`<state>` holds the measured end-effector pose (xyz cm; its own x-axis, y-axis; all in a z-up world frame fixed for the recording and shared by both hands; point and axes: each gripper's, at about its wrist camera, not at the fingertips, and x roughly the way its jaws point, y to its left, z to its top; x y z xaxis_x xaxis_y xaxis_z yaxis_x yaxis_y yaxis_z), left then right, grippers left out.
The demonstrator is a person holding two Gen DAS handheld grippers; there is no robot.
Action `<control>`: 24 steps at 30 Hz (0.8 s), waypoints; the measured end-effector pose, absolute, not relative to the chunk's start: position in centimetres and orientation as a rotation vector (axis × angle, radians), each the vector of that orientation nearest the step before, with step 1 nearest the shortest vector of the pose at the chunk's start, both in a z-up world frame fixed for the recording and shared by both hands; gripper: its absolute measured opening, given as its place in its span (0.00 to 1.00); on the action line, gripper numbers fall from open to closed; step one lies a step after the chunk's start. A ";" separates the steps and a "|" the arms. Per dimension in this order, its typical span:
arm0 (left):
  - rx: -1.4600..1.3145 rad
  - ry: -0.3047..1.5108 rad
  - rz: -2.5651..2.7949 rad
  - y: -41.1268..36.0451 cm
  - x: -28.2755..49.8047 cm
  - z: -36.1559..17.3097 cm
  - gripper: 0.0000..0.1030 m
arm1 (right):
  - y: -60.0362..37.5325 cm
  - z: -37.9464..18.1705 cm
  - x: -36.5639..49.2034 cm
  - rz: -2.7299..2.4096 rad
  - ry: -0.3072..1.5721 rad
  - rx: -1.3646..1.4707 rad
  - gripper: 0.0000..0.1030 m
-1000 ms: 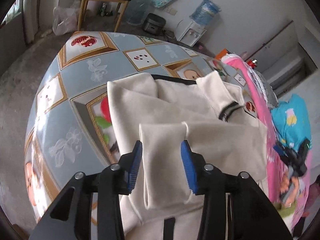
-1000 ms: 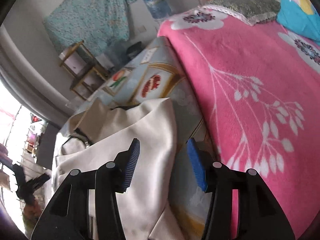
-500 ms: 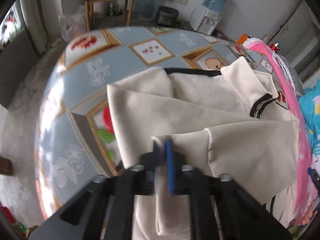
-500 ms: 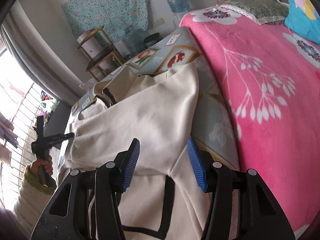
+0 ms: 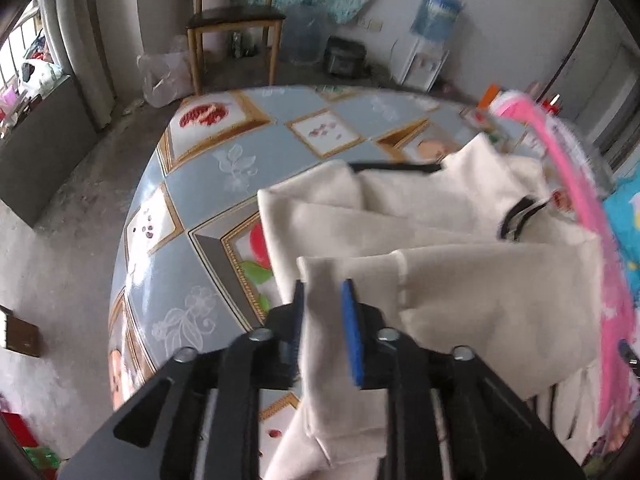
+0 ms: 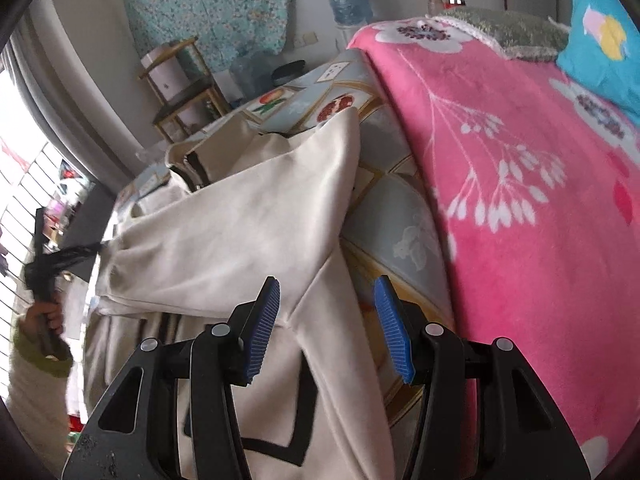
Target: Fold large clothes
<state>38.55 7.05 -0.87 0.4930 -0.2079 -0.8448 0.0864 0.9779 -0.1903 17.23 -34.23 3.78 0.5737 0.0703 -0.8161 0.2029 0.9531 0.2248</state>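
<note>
Two cloths cover the bed: a pink floral blanket (image 6: 520,208) on its right side and a pale blue sheet printed with framed fruit pictures (image 5: 224,168) across the rest. On the sheet lies the cream jacket with black trim (image 6: 240,232), spread wide, its collar and zip toward the far end and its hem near the right wrist camera. One sleeve (image 5: 480,296) is folded across the body of the jacket and ends in a cuff at the left side.

The left gripper (image 5: 322,320) has that cuff between its blue pads. Its jaws have just been opening again after a tight pinch and now stand a little apart; the left pad sits against the cloth, while a sliver of gap shows beside the right pad, so the pads do not clamp it. In the right wrist view a hand in a green sleeve (image 6: 44,316) holds this gripper's handle.

The right gripper (image 6: 326,320) hovers over the jacket's side seam with its fingers (image 6: 264,332) spread about halfway, holding nothing, and whether they touch the fabric cannot be told.
</note>
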 end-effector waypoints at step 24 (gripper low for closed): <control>-0.198 1.112 -0.424 4.6 34.5 -2.9 0.26 | -34.1 -0.5 26.0 -0.188 1.152 0.146 0.24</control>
